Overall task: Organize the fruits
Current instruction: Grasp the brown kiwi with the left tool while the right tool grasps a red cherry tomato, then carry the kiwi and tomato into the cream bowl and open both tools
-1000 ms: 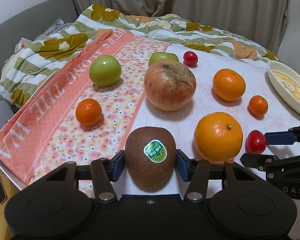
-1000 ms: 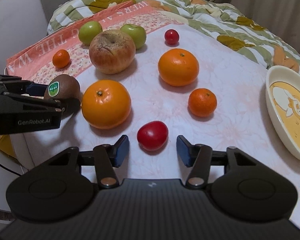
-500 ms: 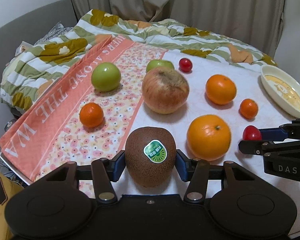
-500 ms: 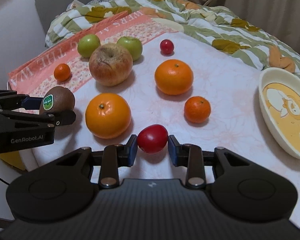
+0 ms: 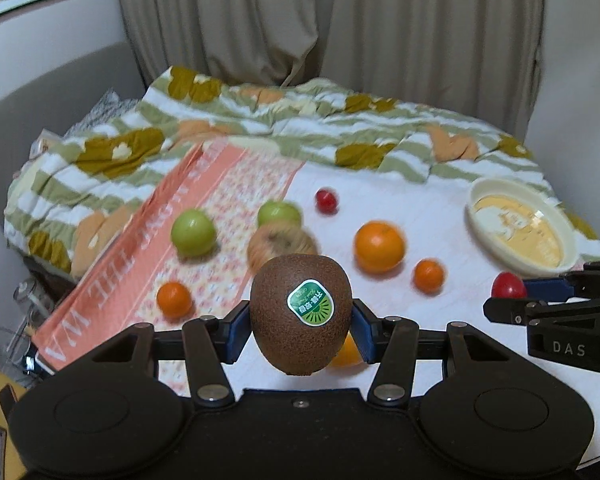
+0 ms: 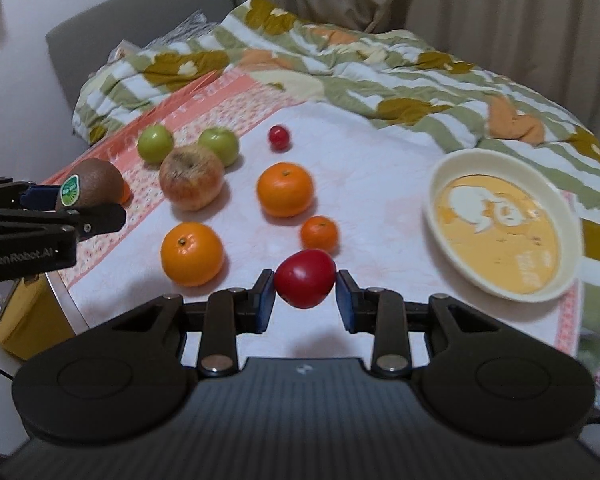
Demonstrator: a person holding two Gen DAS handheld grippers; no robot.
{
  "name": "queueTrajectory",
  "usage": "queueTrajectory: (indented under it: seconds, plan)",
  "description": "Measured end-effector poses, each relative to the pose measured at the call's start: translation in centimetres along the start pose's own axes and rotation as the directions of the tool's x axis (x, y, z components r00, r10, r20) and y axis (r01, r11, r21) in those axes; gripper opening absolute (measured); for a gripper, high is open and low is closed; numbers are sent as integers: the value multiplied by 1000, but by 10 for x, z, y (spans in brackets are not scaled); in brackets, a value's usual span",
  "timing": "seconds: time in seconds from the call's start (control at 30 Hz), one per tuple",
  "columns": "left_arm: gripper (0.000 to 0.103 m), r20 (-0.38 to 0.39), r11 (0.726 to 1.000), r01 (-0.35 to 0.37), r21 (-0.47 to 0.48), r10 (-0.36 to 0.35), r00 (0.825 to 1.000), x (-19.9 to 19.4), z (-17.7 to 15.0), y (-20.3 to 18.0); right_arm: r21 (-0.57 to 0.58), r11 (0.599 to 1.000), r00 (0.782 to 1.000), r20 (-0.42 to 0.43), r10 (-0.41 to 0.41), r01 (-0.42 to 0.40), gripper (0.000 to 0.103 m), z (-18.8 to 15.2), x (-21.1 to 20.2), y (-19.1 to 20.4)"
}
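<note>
The black left gripper (image 6: 66, 200) bore "GenRobot.AI"; the black right gripper (image 5: 512, 292) bore "DAS". The salmon-pink cloth runner (image 5: 112, 264) read "THE WA". Print on the brown kiwi's green sticker (image 5: 310, 302) was illegible.

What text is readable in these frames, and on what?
"DAS": side of the right gripper.
"GenRobot.AI": side of the left gripper.
"THE WA", rest blurred: orange border of the cloth.
Sticker on the kiwi: print too small to read.
Bowl: a picture, lettering blurred.
</note>
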State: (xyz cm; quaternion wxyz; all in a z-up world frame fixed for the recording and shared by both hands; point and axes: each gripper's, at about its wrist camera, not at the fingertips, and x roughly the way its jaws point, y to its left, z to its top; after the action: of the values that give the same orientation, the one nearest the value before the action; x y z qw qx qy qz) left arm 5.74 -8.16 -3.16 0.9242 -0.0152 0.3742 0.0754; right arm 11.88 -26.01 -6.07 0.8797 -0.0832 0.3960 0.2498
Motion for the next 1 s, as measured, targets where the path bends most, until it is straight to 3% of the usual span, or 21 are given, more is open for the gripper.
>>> queueTrajectory:
  seconds: [0.27, 0.53, 0.77, 1.0]
  plan:
    - [56, 72, 998, 54, 14, -55, 996, -23, 33, -40, 48, 997, 997, 39, -62, 60, 48, 15, -50, -44]
    - [56, 124, 987, 145, 74, -154, 980, -22, 71, -87, 80, 985, 984, 79, -157, 151, 48, 40, -76, -93]
    - [56, 93, 953, 248, 171, -267, 959, 19, 116, -131, 167, 969, 976, 88, -199, 182, 48, 63, -67, -143]
    - [56, 20, 907, 345, 241, -360, 933, 81, 152, -175, 249, 942, 968, 57, -246, 224, 48, 80, -31, -194]
